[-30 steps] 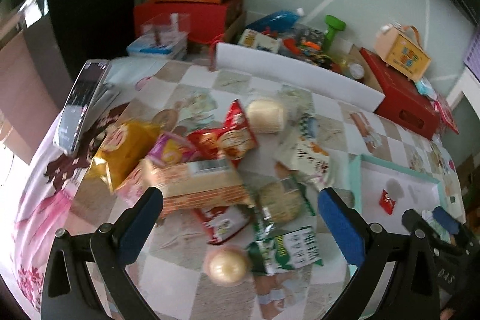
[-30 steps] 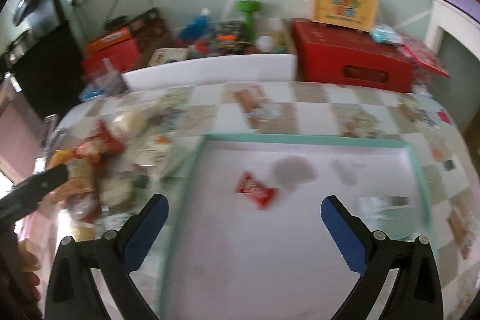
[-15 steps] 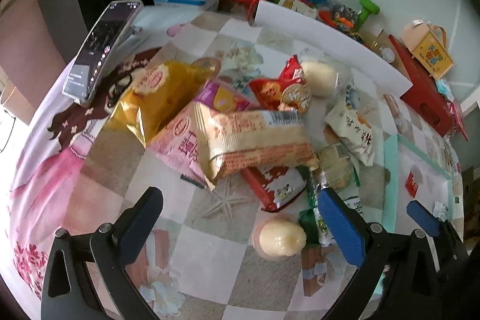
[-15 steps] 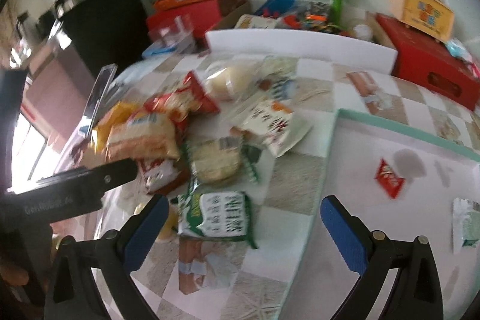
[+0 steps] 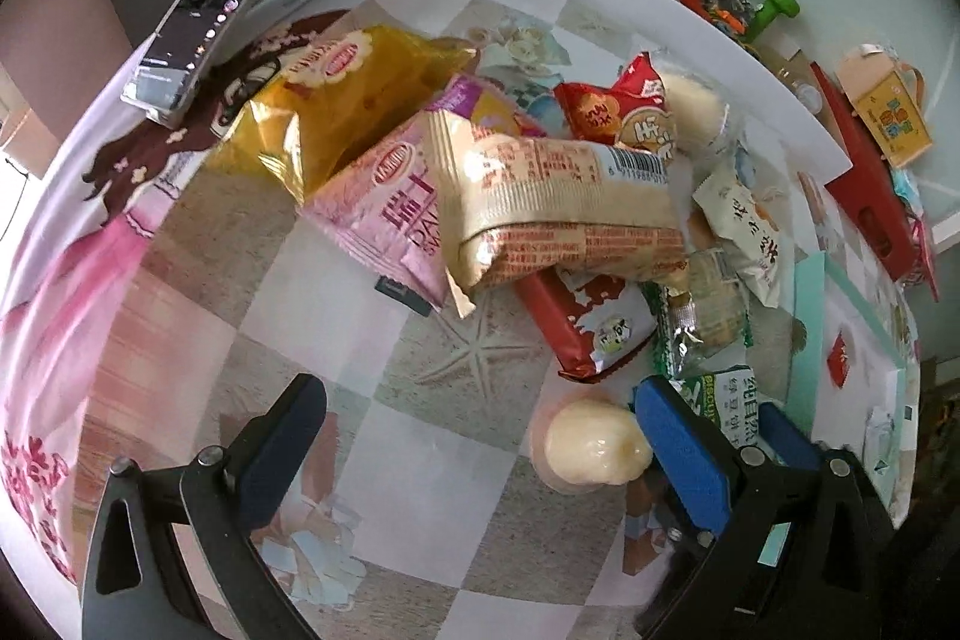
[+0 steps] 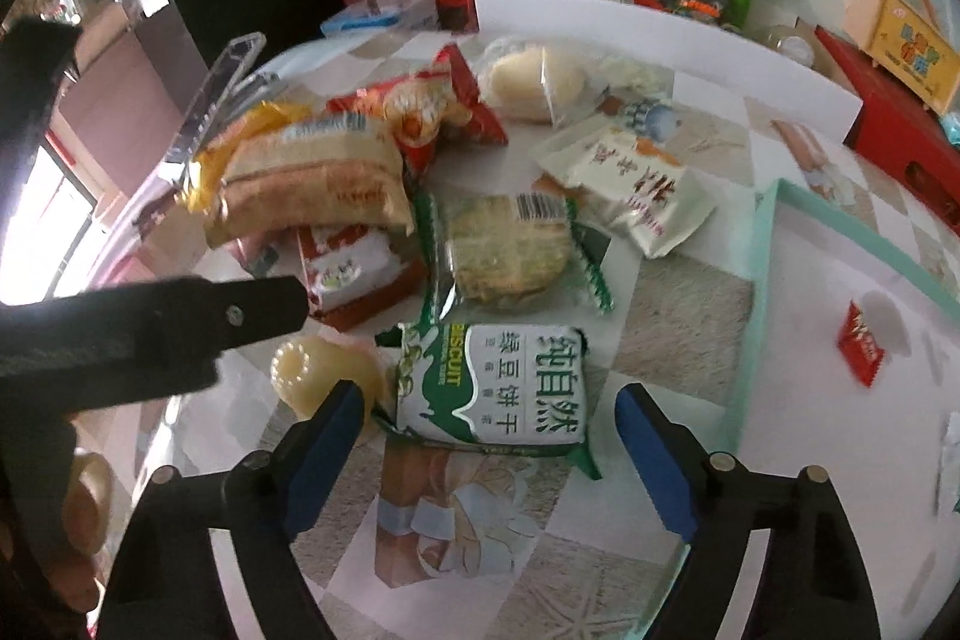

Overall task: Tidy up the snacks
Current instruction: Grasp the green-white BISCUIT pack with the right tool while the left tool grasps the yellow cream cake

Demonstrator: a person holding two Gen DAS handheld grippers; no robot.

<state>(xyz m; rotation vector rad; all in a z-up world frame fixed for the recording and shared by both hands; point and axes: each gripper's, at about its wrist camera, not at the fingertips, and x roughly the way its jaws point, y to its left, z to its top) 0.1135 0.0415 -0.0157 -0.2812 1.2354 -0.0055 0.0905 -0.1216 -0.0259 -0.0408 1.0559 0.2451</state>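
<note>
A heap of snack packs lies on the checked tablecloth. My left gripper (image 5: 480, 436) is open and empty, low over the cloth in front of a tan biscuit pack (image 5: 558, 214) and a pink pack (image 5: 390, 214); a pale jelly cup (image 5: 591, 445) sits by its right finger. My right gripper (image 6: 489, 436) is open, its fingers on either side of a green-and-white biscuit pack (image 6: 498, 382), not touching it. The jelly cup (image 6: 306, 370) lies beside its left finger. A teal-rimmed white tray (image 6: 750, 334) at the right holds a small red packet (image 6: 861, 343).
A phone on a stand (image 5: 216, 16) stands at the far left. A white board (image 6: 660, 34) borders the table's far side, with red boxes (image 6: 900, 112) and clutter behind it. The left gripper's arm (image 6: 150, 334) crosses the right wrist view's left side.
Both grippers have moved closer to the snack heap and lower. The right gripper has swung left from over the tray and now straddles the green-and-white pack.
</note>
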